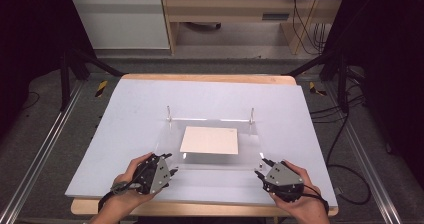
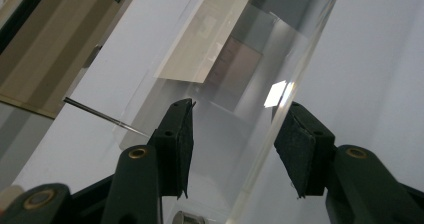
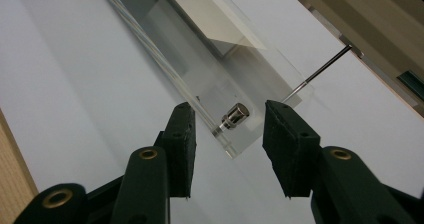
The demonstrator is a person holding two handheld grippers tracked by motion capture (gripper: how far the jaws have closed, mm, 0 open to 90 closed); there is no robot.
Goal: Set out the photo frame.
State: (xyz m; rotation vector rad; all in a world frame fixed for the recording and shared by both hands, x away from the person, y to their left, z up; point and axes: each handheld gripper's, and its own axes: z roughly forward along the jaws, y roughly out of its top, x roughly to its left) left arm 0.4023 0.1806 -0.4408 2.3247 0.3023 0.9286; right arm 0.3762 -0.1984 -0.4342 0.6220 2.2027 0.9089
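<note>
Clear acrylic frame (image 1: pixel 210 149) lies flat mid-tabletop on the pale grey mat (image 1: pixel 125 114), a cream paper sheet (image 1: pixel 210 140) sandwiched in its middle. Two thin metal pins (image 1: pixel 252 115) stand upright at the frame's far corners.

Left gripper (image 1: pixel 167 168) sits at the frame's near left corner, held in the person's left hand (image 1: pixel 125 181). In the left gripper view the jaws are spread, with the frame's thick clear edge (image 2: pixel 280 109) running up between the pads; the right pad is just beside or touching that edge, the left pad stands clear of it. Can't call it a pinch. A small metal stud (image 2: pixel 186 217) peeks in low between the jaws.

Right gripper (image 1: pixel 261 171) sits at the near right corner, in the right hand (image 1: pixel 300 194). In the right gripper view its jaws are spread either side of the frame's corner (image 3: pixel 225 134), gaps visible on both sides, no contact. A short silver standoff (image 3: pixel 234 117) sits in that corner, between the pads. One far pin (image 3: pixel 320 71) shows as a thin rod beyond.

Wooden tabletop (image 1: pixel 210 77) edge shows past the mat.
</note>
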